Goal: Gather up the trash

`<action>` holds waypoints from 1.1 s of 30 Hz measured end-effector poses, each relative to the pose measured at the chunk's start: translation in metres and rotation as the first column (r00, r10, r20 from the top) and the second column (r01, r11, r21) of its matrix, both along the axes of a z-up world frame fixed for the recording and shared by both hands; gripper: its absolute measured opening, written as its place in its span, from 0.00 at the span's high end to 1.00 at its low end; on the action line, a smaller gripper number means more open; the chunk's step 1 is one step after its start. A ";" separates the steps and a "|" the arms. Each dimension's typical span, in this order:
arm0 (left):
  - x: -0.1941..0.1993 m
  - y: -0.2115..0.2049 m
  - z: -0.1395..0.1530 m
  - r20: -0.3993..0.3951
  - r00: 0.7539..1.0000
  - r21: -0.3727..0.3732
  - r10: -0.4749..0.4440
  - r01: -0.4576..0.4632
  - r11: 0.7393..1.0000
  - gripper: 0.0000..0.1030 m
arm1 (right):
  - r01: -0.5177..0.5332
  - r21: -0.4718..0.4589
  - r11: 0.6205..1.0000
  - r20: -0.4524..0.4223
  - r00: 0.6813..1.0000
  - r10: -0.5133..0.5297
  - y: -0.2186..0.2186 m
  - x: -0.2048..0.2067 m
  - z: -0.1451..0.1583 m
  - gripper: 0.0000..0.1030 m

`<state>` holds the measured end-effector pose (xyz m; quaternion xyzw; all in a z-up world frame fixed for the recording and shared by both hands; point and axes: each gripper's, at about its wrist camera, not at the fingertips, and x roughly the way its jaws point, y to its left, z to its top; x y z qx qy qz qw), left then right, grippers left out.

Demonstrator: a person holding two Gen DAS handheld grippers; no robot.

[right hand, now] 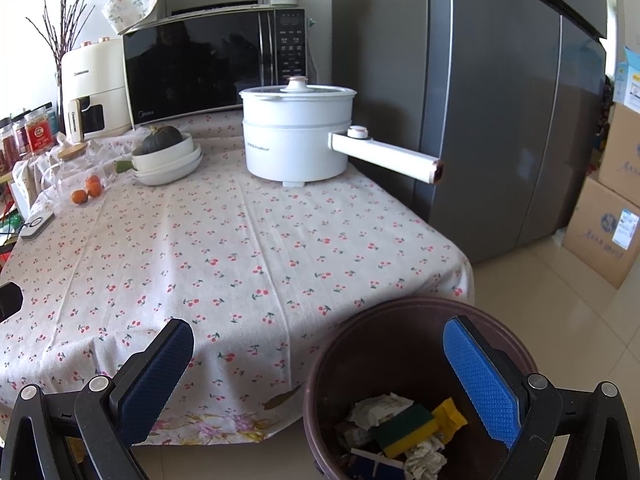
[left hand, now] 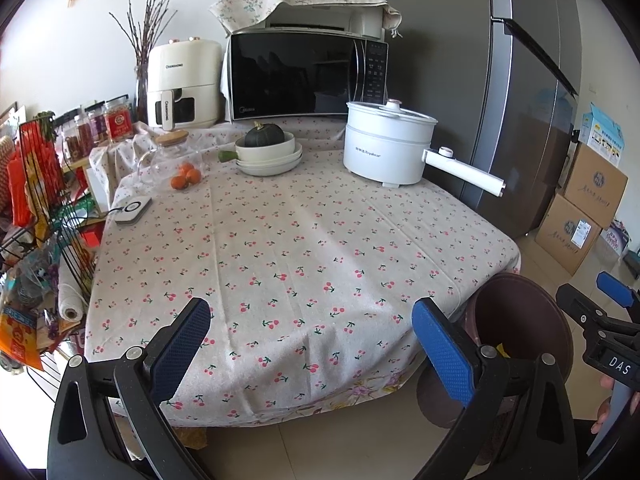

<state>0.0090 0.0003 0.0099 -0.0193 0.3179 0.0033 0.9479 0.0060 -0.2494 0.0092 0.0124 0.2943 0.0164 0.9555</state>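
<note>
Trash (right hand: 404, 428) in bin (right hand: 400, 312), below right fingers (right hand: 478, 380).

Table under a white cloth printed with small red cherries (right hand: 248, 264); dark brown round plastic bin (right hand: 320, 372) holding white crumpled paper (right hand: 380, 406) and a green-and-yellow sponge (right hand: 404, 432). White electric pot (right hand: 294, 140), black-fronted microwave (left hand: 296, 76), dark green squash (left hand: 264, 137), orange tangerines (left hand: 186, 178), grey fridge (right hand: 500, 100). Blue textured pads on the black right hand-held gripper (right hand: 318, 378).

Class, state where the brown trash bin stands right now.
The brown trash bin stands on the floor beside the table's near right corner, lower right in both views, under the open right gripper.
</note>
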 end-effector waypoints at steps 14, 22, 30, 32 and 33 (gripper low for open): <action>-0.001 -0.001 0.000 -0.001 1.000 0.002 -0.001 0.001 1.000 0.01 | 0.001 -0.007 1.000 -0.009 1.000 -0.001 -0.001 0.001 -0.003 0.00; -0.001 -0.002 0.000 -0.002 1.000 0.003 0.001 -0.001 1.000 0.01 | 0.001 -0.006 1.000 -0.014 1.000 -0.001 -0.003 0.002 -0.005 0.00; 0.001 0.003 -0.001 -0.020 1.000 -0.007 -0.003 0.003 1.000 0.01 | 0.002 -0.005 1.000 -0.020 1.000 -0.002 -0.001 0.002 -0.006 0.00; 0.003 0.005 -0.003 -0.032 0.999 -0.011 -0.003 0.002 1.000 0.01 | 0.001 -0.003 1.000 -0.022 1.000 -0.001 0.000 0.002 -0.006 0.00; 0.004 0.006 -0.004 -0.041 0.999 -0.016 -0.006 0.006 1.000 0.01 | 0.000 -0.002 1.000 -0.023 1.000 0.000 0.001 0.002 -0.006 0.00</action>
